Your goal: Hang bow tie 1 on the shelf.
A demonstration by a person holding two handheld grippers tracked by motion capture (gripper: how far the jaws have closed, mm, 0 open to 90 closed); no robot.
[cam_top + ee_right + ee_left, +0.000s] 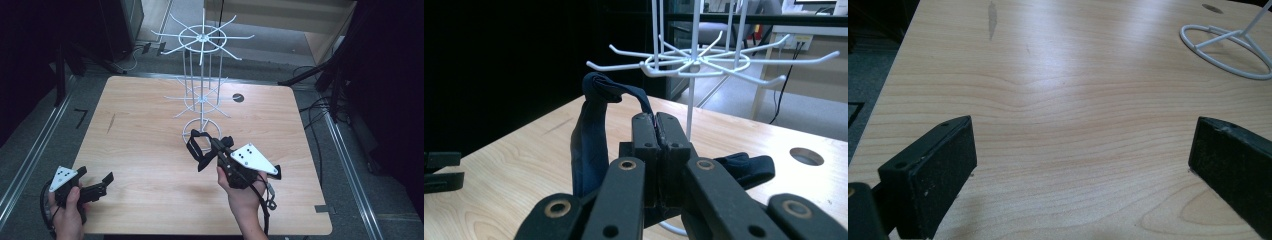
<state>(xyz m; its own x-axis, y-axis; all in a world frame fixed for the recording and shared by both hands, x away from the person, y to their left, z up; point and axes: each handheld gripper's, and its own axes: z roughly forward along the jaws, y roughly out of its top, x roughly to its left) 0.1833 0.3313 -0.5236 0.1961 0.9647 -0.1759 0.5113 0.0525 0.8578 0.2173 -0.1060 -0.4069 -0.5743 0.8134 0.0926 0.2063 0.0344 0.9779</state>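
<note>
Pinching a limp dark fabric loop (591,135) between tight jaws, the right gripper (200,150) holds it beside the white wire rack (201,90). Light, floppy stuff, best gripped at its band; the left gripper (97,187) gapes empty over the tabletop (140,150).

Bright overhead glare on the pale table (1063,60), dark surroundings, slight softness.

The counter (1058,100) is pale wood-grain laminate, smooth, with a soft sheen where light falls. The rack (202,75) is thin wire coated glossy white. The strap (589,135) looks like dark navy woven cloth, matt and limp. The right gripper (656,125) is matt black plastic with metal rivets; the left gripper (1080,165) has dull, slightly scuffed black pads.
</note>
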